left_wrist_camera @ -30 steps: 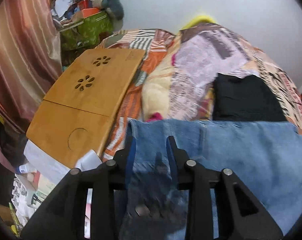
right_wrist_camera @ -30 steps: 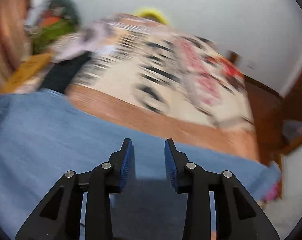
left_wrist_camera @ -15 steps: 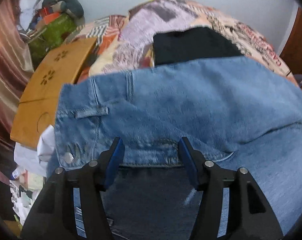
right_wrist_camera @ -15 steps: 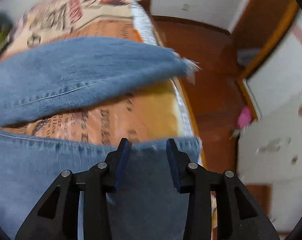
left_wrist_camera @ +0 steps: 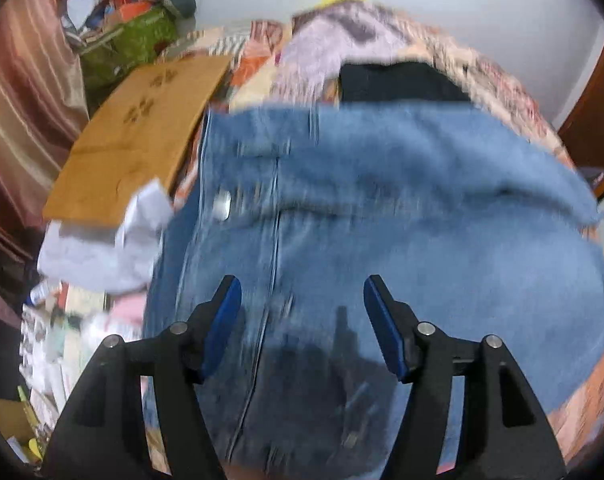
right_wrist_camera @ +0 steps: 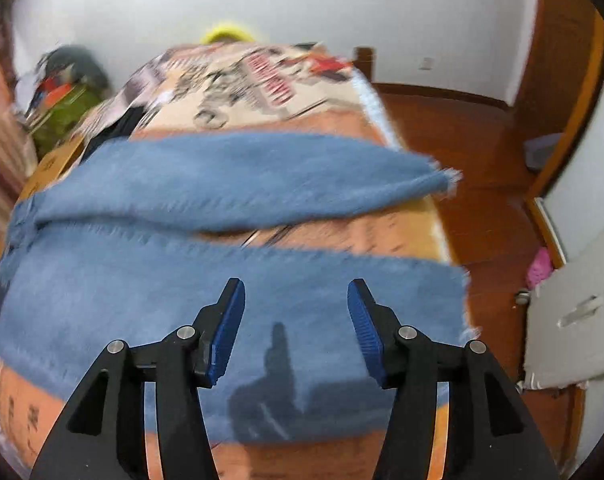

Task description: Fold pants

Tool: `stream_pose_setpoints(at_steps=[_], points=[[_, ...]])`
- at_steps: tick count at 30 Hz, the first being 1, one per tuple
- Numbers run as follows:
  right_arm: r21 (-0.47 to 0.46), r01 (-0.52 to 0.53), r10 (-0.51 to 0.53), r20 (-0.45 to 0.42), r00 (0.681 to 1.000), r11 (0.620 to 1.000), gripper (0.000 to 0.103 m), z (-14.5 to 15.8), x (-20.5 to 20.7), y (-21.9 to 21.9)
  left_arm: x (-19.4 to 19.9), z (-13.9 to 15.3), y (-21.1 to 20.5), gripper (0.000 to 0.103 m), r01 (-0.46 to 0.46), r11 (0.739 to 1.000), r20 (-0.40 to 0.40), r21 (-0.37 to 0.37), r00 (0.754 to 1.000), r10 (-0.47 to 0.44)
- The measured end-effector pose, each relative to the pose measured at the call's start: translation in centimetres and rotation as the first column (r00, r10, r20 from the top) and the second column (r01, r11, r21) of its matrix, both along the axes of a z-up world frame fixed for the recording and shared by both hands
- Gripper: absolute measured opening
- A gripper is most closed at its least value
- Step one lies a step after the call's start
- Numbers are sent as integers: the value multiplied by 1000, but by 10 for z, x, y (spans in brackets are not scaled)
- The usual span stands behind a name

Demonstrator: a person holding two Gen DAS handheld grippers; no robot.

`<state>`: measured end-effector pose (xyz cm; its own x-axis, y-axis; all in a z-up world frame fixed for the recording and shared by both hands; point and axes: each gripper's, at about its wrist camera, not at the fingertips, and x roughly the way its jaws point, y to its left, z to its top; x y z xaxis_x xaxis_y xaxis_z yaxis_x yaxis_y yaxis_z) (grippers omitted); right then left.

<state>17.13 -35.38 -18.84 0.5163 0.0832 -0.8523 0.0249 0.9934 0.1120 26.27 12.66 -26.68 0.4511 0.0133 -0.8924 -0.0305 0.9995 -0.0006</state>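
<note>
Blue jeans (left_wrist_camera: 402, 208) lie spread across the bed, waistband and metal button (left_wrist_camera: 222, 201) toward the left in the left wrist view. In the right wrist view the two legs (right_wrist_camera: 229, 184) run side by side to frayed hems near the bed's right edge. My left gripper (left_wrist_camera: 302, 308) hovers above the upper part of the jeans, its jaws opening, with nothing between the blue pads. My right gripper (right_wrist_camera: 296, 312) hangs above the nearer leg, its jaws opening too and holding nothing. Both views are blurred by motion.
The bed wears a patterned orange cover (right_wrist_camera: 261, 80). A folded black garment (left_wrist_camera: 398, 82) lies beyond the jeans. A wooden lap table (left_wrist_camera: 141, 136) and white papers (left_wrist_camera: 105, 236) sit at the left, with clutter and a curtain (left_wrist_camera: 21, 92). Wooden floor (right_wrist_camera: 482, 200) is on the right.
Both grippers let go of the jeans and their jaws widened. The jeans, held up before, now lie flat on the bed. Both cameras swung and pulled back over the cloth.
</note>
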Motion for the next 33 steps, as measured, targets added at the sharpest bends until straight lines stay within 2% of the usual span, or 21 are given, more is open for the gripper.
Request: stream_pose_setpoints(at_steps=[3, 4, 5, 7, 9, 10, 13, 16, 19, 21, 24, 26, 30, 32, 33], points=[[22, -45, 47, -95, 994, 999, 50, -32, -8, 18, -19, -36, 3, 63, -5, 998, -103, 65, 995, 12], [27, -65, 68, -139, 988, 997, 50, -43, -10, 25, -26, -46, 4, 64, -3, 996, -104, 84, 994, 11], [1, -71, 70, -132, 989, 997, 50, -46, -14, 31, -33, -48, 3, 64, 6, 994, -67, 106, 998, 1], [-24, -71, 67, -129, 989, 997, 50, -43, -17, 37, -37, -48, 1, 64, 21, 991, -49, 136, 999, -14], [-3, -86, 85, -148, 985, 996, 50, -37, -12, 35, -36, -45, 3, 64, 25, 992, -66, 120, 998, -17], [22, -93, 95, -140, 986, 995, 50, -32, -9, 34, -32, -39, 6, 64, 27, 996, -72, 90, 997, -21], [24, -97, 99, -73, 992, 995, 50, -9, 7, 39, -18, -16, 21, 64, -3, 1000, -8, 2, 1000, 3], [48, -115, 114, 25, 993, 992, 53, 18, 35, 53, 8, 10, 39, 64, -41, 998, 79, -53, 996, 45], [71, -145, 138, 104, 985, 987, 64, 37, 68, 75, 46, 25, 53, 64, -80, 996, 120, -47, 989, 85], [100, -187, 171, 145, 974, 977, 66, 45, 97, 94, 74, 27, 62, 64, -94, 995, 130, -45, 987, 99], [87, -244, 227, 167, 960, 966, 67, 46, 137, 126, 118, 16, 76, 64, -123, 991, 103, -46, 987, 127], [46, -306, 297, 151, 943, 951, 68, 38, 173, 151, 150, 0, 89, 64, -141, 986, 60, -89, 987, 147], [21, -404, 401, 87, 912, 914, 68, 14, 221, 191, 180, -28, 104, 64, -166, 976, 18, -141, 985, 170], [-3, -443, 442, 77, 894, 896, 68, -3, 242, 208, 193, -41, 109, 64, -164, 974, 3, -155, 986, 166], [-18, -454, 454, 79, 888, 891, 68, -2, 242, 215, 197, -46, 109, 64, -160, 975, -4, -157, 987, 161]])
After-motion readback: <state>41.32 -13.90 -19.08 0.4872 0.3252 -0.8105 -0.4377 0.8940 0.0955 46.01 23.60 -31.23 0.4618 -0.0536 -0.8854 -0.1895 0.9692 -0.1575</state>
